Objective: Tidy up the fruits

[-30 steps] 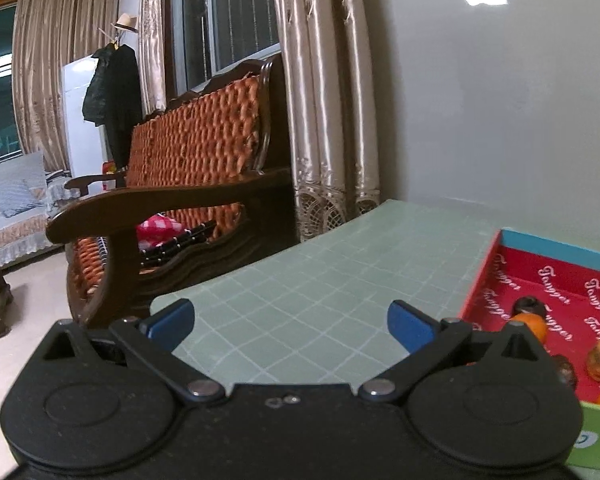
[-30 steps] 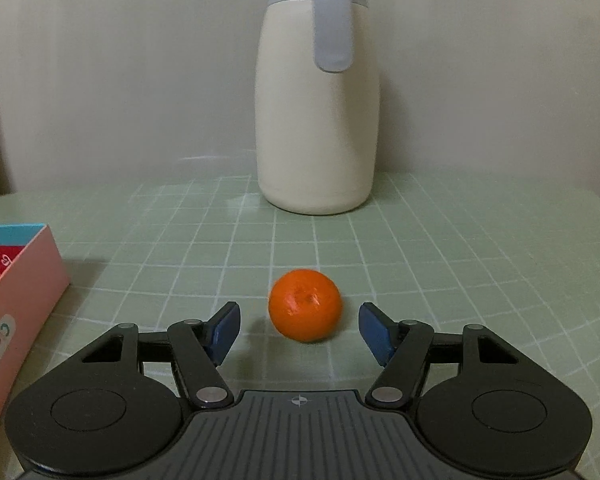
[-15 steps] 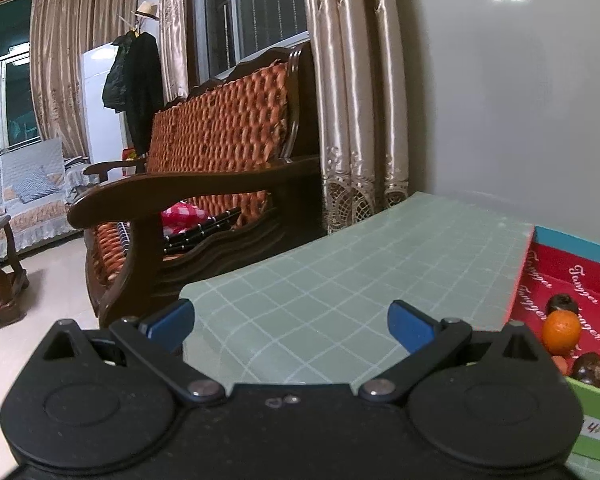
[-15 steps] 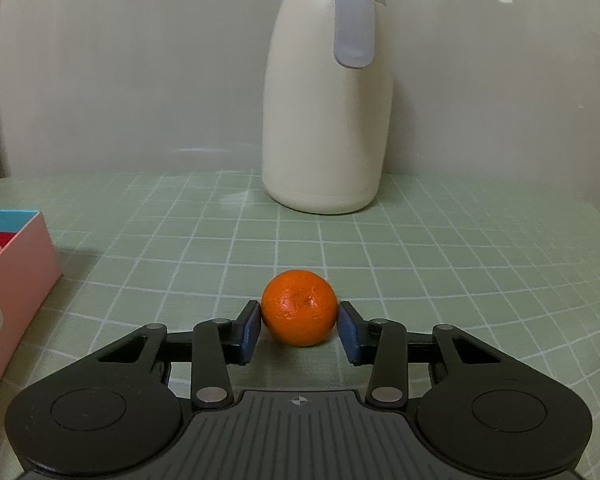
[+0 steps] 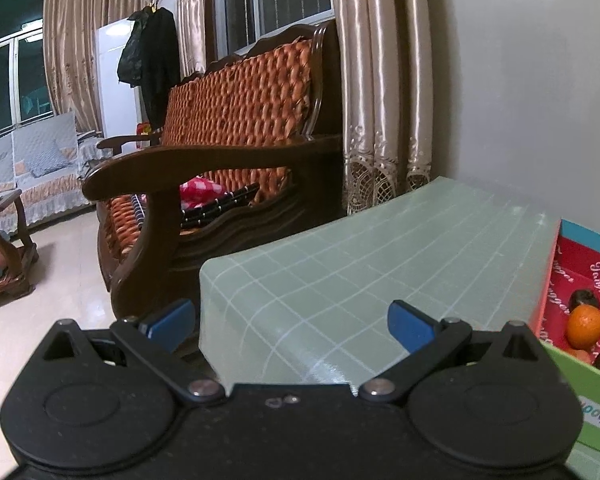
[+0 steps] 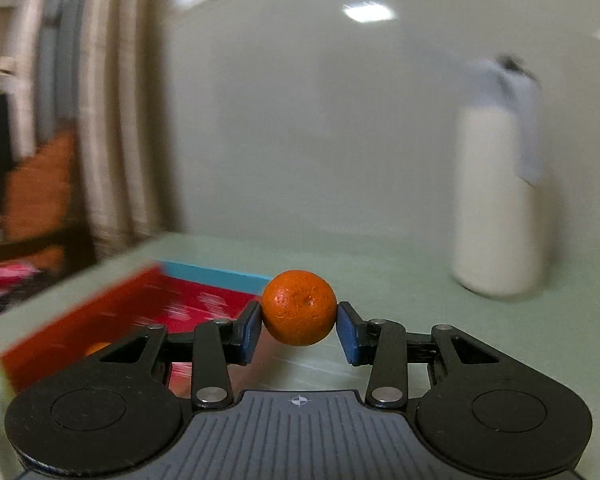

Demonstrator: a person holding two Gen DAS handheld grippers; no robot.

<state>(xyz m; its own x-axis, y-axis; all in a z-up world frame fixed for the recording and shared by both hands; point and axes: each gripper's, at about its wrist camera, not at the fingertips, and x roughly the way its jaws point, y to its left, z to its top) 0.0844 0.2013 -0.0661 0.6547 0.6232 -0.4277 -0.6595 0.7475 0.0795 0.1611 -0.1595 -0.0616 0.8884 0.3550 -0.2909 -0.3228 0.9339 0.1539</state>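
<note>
Two views, and the right wrist one is smeared with blur: curtain (image 6: 112,120) at far left, box (image 6: 204,276) and white jug (image 6: 496,208) at far right all streaky, box lettering unreadable. Over in the left wrist view, far left is a wooden sofa (image 5: 236,128) standing off the table (image 5: 380,256), whose near left corner juts out between the blue pads. The left gripper (image 5: 292,320) is spread wide with nothing in it, left pad hanging off the table edge over the floor, right pad over the green grid. Plenty of bare mat runs back to the far edge by the wall. At the right edge of that view the box (image 5: 556,256) is cut off by the frame; inside, an orange fruit (image 5: 584,322) and two dark fruits (image 5: 584,299), with more hidden behind the gripper body.

Now the right wrist view: the box sits toward the table's left side, and a small orange shape in it is half hidden behind the left finger linkage. Centre frame, the right gripper (image 6: 299,326) is clamped tight on the tangerine (image 6: 299,307), pads (image 6: 249,330) pressing both flanks, fruit lifted off the mat just beside the box's near right corner. Open mat stretches right toward the jug.
</note>
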